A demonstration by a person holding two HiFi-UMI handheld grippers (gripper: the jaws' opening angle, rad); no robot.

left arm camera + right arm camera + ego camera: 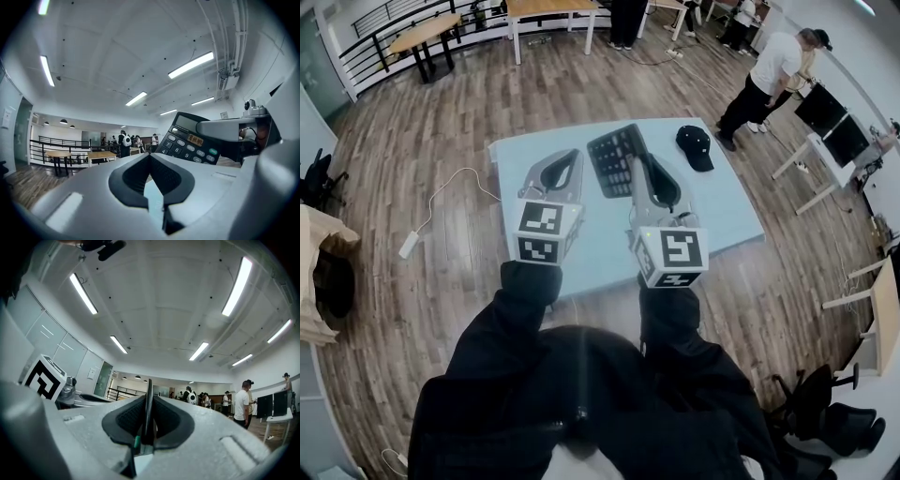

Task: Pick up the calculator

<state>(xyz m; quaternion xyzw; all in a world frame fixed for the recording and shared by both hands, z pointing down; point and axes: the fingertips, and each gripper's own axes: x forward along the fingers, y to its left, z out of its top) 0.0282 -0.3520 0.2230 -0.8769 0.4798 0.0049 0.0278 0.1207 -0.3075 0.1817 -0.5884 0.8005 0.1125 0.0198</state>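
Above table (727,211), right gripper (147,401) clamps calculator (190,140); cap (695,145) on table.

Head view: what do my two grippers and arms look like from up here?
The left gripper and right gripper are matching light grey moulded shells that taper toward the jaws. Each carries a white cube printed with black square markers. The pads are dark and ribbed. Both sleeves are black. No cables show on them.
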